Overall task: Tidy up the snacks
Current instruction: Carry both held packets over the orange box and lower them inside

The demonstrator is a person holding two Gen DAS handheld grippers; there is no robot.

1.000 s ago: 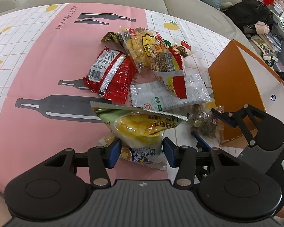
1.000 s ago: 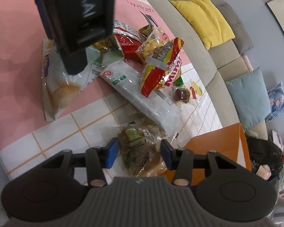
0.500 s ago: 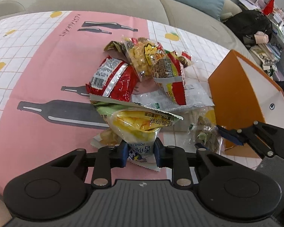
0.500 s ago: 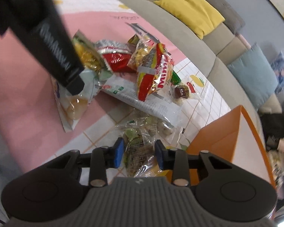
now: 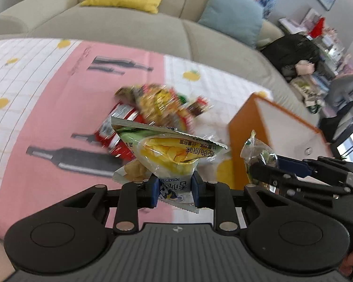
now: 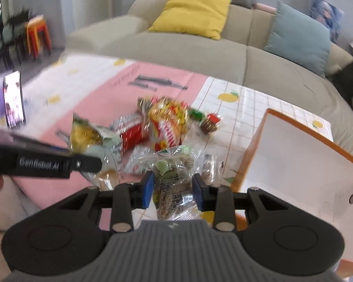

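Observation:
My left gripper (image 5: 174, 191) is shut on a green and yellow potato chip bag (image 5: 169, 152), which hangs lifted above the pink tablecloth. My right gripper (image 6: 173, 193) is shut on a small clear packet of green and brown snacks (image 6: 174, 178), also raised off the table. In the left wrist view the right gripper (image 5: 261, 169) shows at the right edge with its clear packet (image 5: 256, 150). The left gripper's body crosses the right wrist view at the left, with the chip bag (image 6: 87, 134) beyond it. A blurred pile of snack packets (image 5: 157, 108) (image 6: 167, 119) lies mid-table.
An orange box with a white inside (image 5: 266, 129) (image 6: 301, 162) stands open at the table's right. A beige sofa (image 5: 134, 30) with yellow and blue cushions runs behind the table. A phone (image 6: 14, 98) stands at the far left.
Both grippers shut on their packets and rose from the table with them. The right gripper rolled upright. The pile now sits lower and farther in both views.

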